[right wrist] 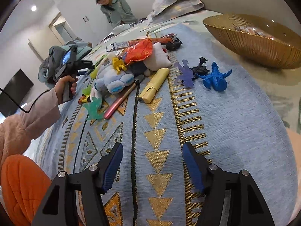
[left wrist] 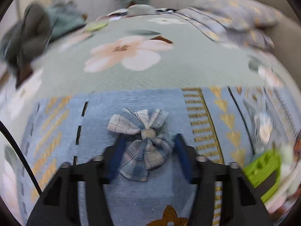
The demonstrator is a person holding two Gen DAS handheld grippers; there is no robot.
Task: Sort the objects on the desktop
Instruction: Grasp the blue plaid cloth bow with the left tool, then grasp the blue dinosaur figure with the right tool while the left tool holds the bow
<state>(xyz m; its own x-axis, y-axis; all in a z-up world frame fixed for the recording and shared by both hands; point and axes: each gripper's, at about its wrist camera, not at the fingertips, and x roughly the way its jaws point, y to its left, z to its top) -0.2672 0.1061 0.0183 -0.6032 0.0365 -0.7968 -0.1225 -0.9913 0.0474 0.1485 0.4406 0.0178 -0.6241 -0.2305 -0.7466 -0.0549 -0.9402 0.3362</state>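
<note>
The left gripper point(left wrist: 148, 150) has its two blue fingers point(left wrist: 116, 156) spread wide, one on each side of a checked cloth bow point(left wrist: 143, 141). The bow lies on the blue mat point(left wrist: 131, 197); it may touch the fingers, but the picture is too blurry to tell. Past the bow is a flowered sheet point(left wrist: 131, 75).

The right gripper point(right wrist: 152, 165) also has its fingers point(right wrist: 112, 167) spread, with only mat between them. Far ahead of them lie a yellow marker point(right wrist: 153, 84), a pink pen point(right wrist: 120, 98) and a blue dragon toy point(right wrist: 215, 79). Further off, to the right, sits a gold bowl point(right wrist: 263, 50).
</note>
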